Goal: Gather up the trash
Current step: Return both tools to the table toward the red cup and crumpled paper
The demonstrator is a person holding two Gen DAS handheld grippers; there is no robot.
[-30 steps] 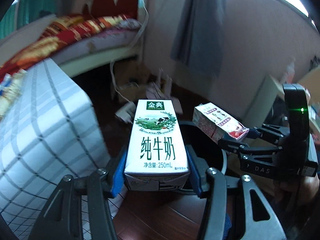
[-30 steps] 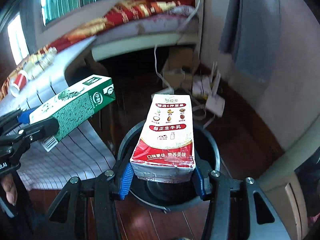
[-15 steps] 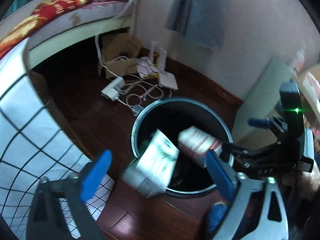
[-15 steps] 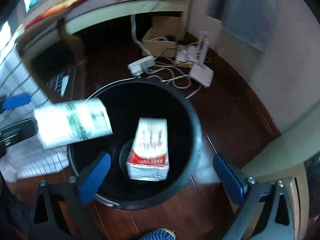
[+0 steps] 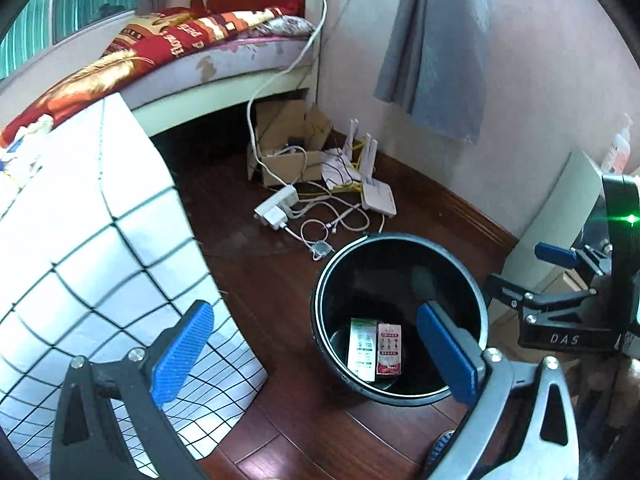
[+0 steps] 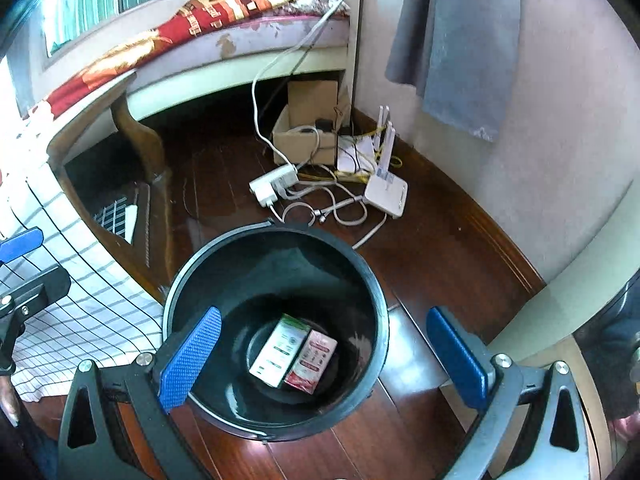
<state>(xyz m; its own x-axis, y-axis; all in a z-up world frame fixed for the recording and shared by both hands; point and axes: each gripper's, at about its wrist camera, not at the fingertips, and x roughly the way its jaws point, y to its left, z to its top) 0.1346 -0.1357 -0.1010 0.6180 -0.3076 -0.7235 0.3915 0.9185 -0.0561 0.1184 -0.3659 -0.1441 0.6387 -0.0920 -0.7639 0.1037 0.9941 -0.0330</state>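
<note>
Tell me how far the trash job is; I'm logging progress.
Done: the green carton and red carton lie side by side in the bin. In hand: nothing; left gripper and right gripper have just opened, empty. Left: no other trash shows.

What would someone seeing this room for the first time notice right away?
The black bin on the dark wood floor, with a green-and-white carton and a red-and-white carton lying side by side at its bottom. Both the left gripper and the right gripper hang over it, jaws wide and empty after just opening. Behind the bin, a white router sits in tangled cables by the wall.
</note>
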